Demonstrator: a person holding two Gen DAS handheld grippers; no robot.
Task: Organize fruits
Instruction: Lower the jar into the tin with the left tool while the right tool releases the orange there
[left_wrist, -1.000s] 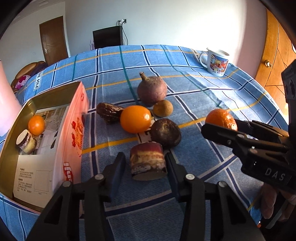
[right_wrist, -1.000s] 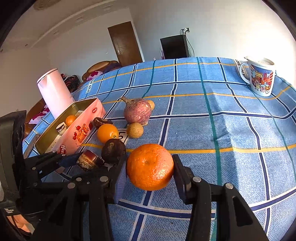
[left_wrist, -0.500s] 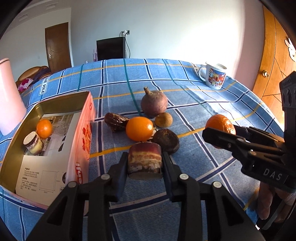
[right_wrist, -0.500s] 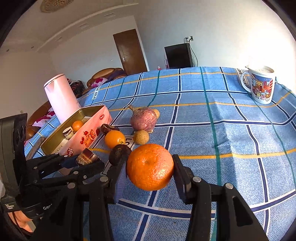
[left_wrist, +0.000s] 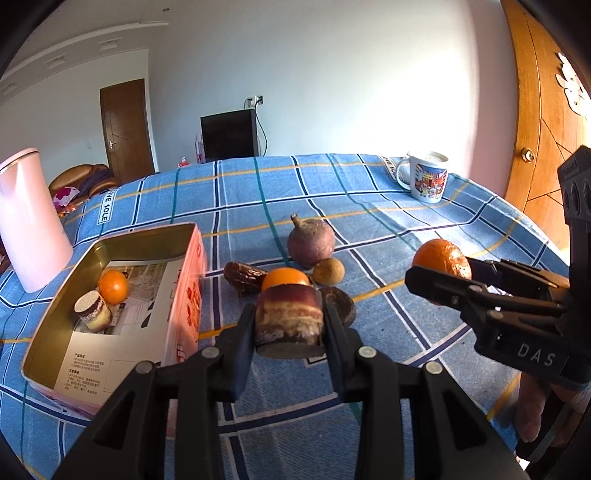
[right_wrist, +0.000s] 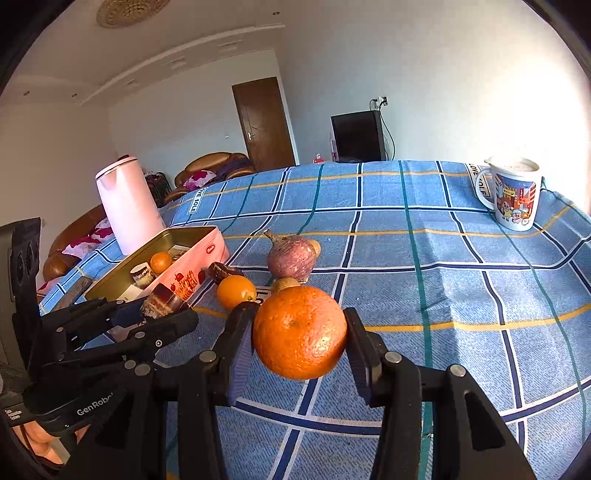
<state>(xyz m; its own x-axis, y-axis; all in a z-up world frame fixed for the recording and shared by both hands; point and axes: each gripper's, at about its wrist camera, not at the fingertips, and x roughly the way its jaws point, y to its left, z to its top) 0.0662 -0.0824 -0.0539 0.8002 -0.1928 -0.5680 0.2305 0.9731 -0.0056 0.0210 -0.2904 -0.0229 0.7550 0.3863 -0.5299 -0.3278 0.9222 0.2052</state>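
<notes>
My left gripper (left_wrist: 289, 314) is shut on a reddish-brown cut chunk (left_wrist: 288, 325) with pale layers, held just above the blue checked cloth. Behind it lie a small orange (left_wrist: 284, 277), a dark round fruit (left_wrist: 341, 304), a wrinkled dark fruit (left_wrist: 242, 277), a small tan fruit (left_wrist: 328, 271) and a purple stemmed one (left_wrist: 311, 240). My right gripper (right_wrist: 300, 332) is shut on a large orange (right_wrist: 300, 339), off the table. An open tin box (left_wrist: 188, 266) at the left holds a small orange (left_wrist: 113, 287) and another cut chunk (left_wrist: 92, 311).
A pink kettle (left_wrist: 29, 218) stands behind the tin at the far left. A printed mug (left_wrist: 428, 181) sits at the back right of the table. A wooden door (left_wrist: 546, 129) is beyond the right edge. A person's hand (left_wrist: 532, 413) grips the right tool.
The left jaws closed onto the cut chunk and lifted it off the cloth. The right gripper kept its hold on the large orange, and both views tilted upward a little.
</notes>
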